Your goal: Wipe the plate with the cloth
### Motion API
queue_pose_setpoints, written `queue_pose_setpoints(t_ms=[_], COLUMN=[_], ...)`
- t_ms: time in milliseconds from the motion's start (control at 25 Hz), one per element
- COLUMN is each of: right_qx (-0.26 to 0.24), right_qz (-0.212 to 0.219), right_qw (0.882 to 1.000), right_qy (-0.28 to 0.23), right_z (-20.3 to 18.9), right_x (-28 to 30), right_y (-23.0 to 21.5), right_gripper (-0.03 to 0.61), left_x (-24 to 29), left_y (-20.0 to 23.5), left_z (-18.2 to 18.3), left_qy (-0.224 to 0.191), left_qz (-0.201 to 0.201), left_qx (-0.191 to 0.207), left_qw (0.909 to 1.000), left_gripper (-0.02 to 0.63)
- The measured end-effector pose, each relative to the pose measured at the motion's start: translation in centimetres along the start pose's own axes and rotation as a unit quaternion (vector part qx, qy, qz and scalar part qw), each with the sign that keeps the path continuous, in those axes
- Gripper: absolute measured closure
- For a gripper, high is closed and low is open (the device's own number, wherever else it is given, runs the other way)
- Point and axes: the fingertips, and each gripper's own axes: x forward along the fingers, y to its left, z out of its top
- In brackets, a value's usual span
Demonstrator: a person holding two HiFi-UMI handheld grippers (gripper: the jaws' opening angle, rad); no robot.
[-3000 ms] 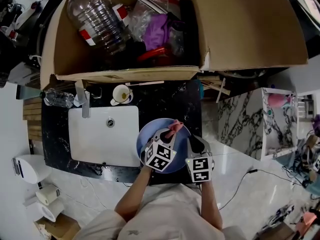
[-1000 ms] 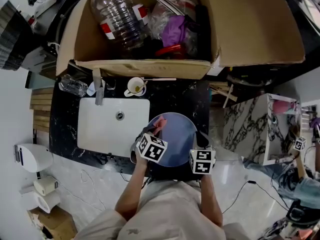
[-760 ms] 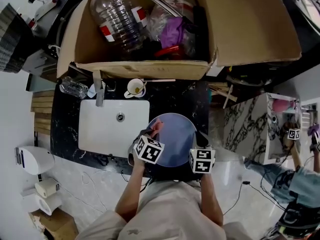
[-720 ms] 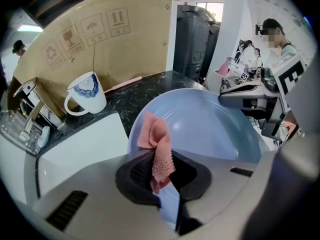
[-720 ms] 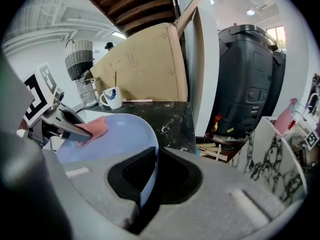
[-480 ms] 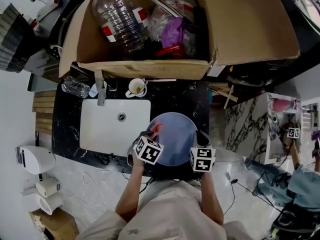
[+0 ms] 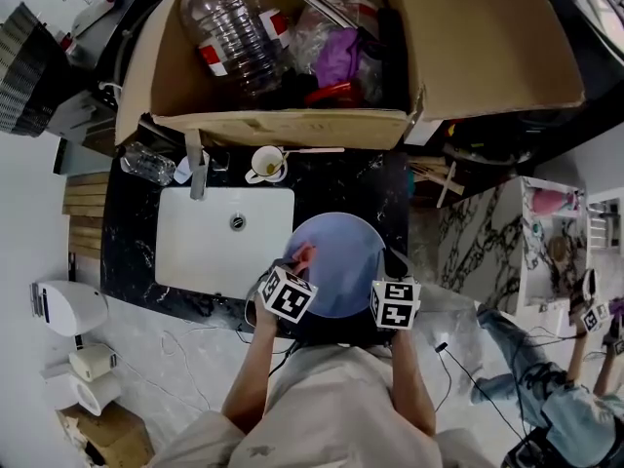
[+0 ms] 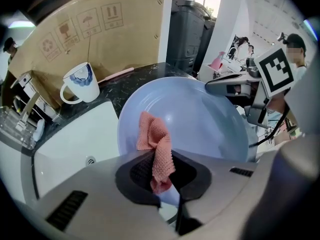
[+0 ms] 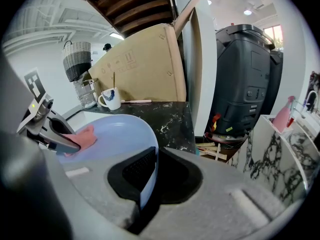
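Two grippers meet at one round pale blue plate (image 7: 343,266). The left gripper (image 8: 162,184) has its fingers pinched on a pink knitted cloth (image 8: 156,146). The cloth's loose end lies on the plate just ahead of them. The right gripper (image 9: 145,186) has its fingers clamped on the plate's rim. A white mug (image 8: 79,82) stands well beyond the left fingers on the black marble surface (image 7: 336,185).

Bright, even light is filling every view; a ceiling lamp (image 9: 248,12) is glowing at one o'clock in the right gripper view. Fisheye distortion is bending edges, vignetting is darkening gripper-view corners, the plate (image 8: 200,119) is gleaming.
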Motion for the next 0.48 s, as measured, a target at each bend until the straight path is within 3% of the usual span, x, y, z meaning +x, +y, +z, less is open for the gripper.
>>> queue_pose_setpoints(t_ms=[480], right_qx=[0.004], right_qz=[-0.002], right_qw=[1.000], right_qy=[-0.001], right_z=[-0.1], right_x=[0.1], right_y=[0.0], right_gripper=[0.551], left_x=[-0.3], left_y=[-1.7], left_z=[-1.4], left_qy=[0.014], left_qz=[-0.028], left_qx=[0.016], left_qw=[0.9994], left_gripper=[0.580])
